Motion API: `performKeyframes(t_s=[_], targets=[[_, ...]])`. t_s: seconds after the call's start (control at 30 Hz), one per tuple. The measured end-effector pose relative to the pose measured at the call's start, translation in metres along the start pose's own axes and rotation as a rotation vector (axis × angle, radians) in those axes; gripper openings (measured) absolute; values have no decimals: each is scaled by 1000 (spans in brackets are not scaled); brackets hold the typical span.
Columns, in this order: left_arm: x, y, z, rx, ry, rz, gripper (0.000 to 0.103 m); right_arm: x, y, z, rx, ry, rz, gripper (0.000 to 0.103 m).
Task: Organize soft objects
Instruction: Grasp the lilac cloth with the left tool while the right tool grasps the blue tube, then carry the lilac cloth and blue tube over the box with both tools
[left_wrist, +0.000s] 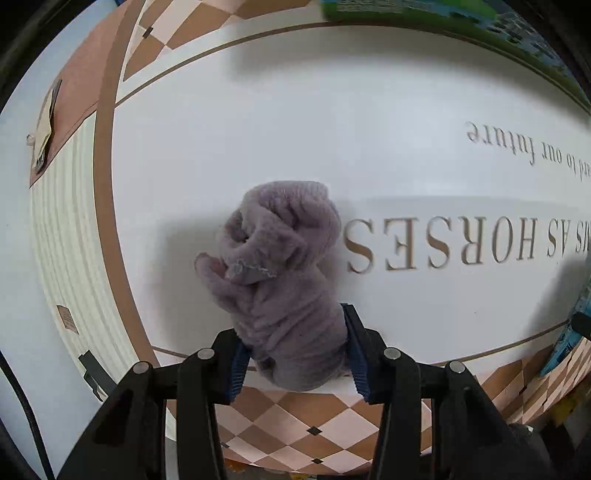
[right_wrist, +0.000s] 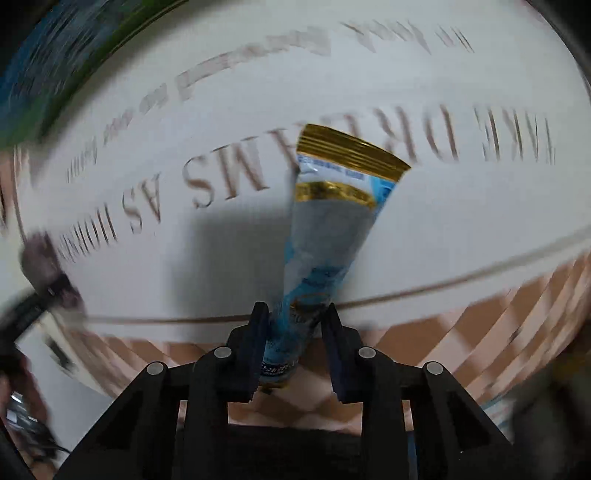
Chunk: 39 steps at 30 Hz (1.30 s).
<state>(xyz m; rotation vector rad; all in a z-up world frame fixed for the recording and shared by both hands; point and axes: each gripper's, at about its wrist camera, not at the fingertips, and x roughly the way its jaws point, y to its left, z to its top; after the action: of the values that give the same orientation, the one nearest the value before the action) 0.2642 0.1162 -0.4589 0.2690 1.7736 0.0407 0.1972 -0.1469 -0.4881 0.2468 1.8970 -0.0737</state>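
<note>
A crumpled purple fleece cloth (left_wrist: 280, 251) lies bunched on the white printed mat (left_wrist: 258, 129). My left gripper (left_wrist: 291, 325) points down at it, and both blue pads squeeze its near end. In the right wrist view a long blue and white packet (right_wrist: 325, 236) with a gold sealed end stands out from my right gripper (right_wrist: 295, 306). The fingers are shut on its lower end. The packet stays sharp while the mat (right_wrist: 461, 229) behind it is blurred. The purple cloth (right_wrist: 37, 262) shows as a blur at the far left of that view.
The mat carries large brown lettering (left_wrist: 424, 243) and a brown and pink diamond border (left_wrist: 295, 424). A green and blue box (left_wrist: 443, 18) lies at the mat's far edge. A small clip with paper (left_wrist: 46, 125) rests at the left. The blue packet (left_wrist: 569, 332) shows at the right edge.
</note>
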Motion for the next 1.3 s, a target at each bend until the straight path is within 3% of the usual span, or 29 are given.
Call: performKeyframes(t_s=[0.1, 0.2, 0.4, 0.5, 0.83, 0.93, 0.97, 1.03, 1.07, 1.1, 1.3], targets=[[0, 5, 2, -81, 6, -28, 44, -1, 25, -1, -140, 3, -93, 31], [2, 16, 2, -143, -5, -91, 45, 1, 41, -3, -185, -9, -145, 32], [8, 37, 3, -220, -10, -209, 45, 10, 47, -11, -168, -17, -147, 36], [12, 46, 0, -206, -26, -198, 45, 9, 52, -17, -178, -47, -167, 36], [-2, 12, -10, -200, -45, -159, 44, 8, 57, -38, -176, -55, -158, 36], [1, 30, -16, -214, 0, -265, 46, 5, 44, -29, -142, -19, -110, 36], [7, 36, -21, -224, 14, -309, 49, 4, 39, -26, -136, 6, -61, 37], [12, 39, -24, -244, 31, -377, 60, -2, 33, -28, -117, 20, 38, 55], [11, 39, -24, -252, 22, -383, 60, -8, 27, -30, -100, 7, 74, 69], [11, 39, -25, -254, 23, -380, 60, -12, 23, -32, -89, -10, 77, 75], [6, 25, -22, -238, 29, -292, 59, -11, 16, -32, -83, 0, 22, 75]])
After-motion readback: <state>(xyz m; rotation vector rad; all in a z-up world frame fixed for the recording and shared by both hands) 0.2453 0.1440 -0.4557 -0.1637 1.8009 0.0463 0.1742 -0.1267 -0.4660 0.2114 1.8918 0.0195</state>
